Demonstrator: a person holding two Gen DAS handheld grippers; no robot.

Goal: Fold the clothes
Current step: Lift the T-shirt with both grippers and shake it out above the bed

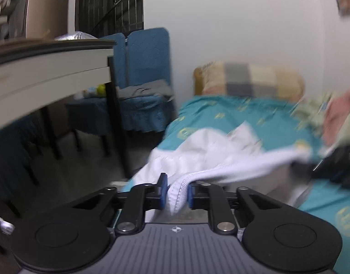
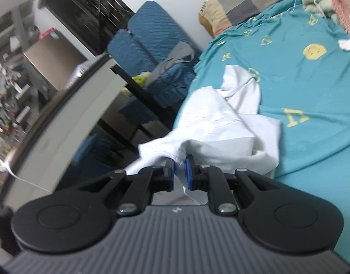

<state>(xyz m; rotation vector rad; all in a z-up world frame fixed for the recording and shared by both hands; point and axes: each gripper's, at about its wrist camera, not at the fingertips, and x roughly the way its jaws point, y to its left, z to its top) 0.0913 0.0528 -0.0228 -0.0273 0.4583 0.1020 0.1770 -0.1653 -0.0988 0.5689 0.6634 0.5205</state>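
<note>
A white garment [image 1: 209,157] [image 2: 223,125] lies crumpled at the near edge of the bed, partly lifted. My left gripper [image 1: 176,190] is shut on its ribbed hem, which bunches between the blue pads [image 1: 163,188]. In the right wrist view my right gripper [image 2: 179,173] is shut on another part of the same hem, with white cloth pinched between its blue pads [image 2: 188,175]. The garment stretches from both grippers back over the teal sheet. The left wrist view is blurred by motion.
The bed has a teal sheet [image 2: 300,80] with yellow prints and a checked pillow [image 1: 250,78] at the wall. Pink and green bedding [image 1: 337,114] is heaped at the right. A white desk [image 1: 49,73] and a blue chair [image 1: 145,68] stand to the left.
</note>
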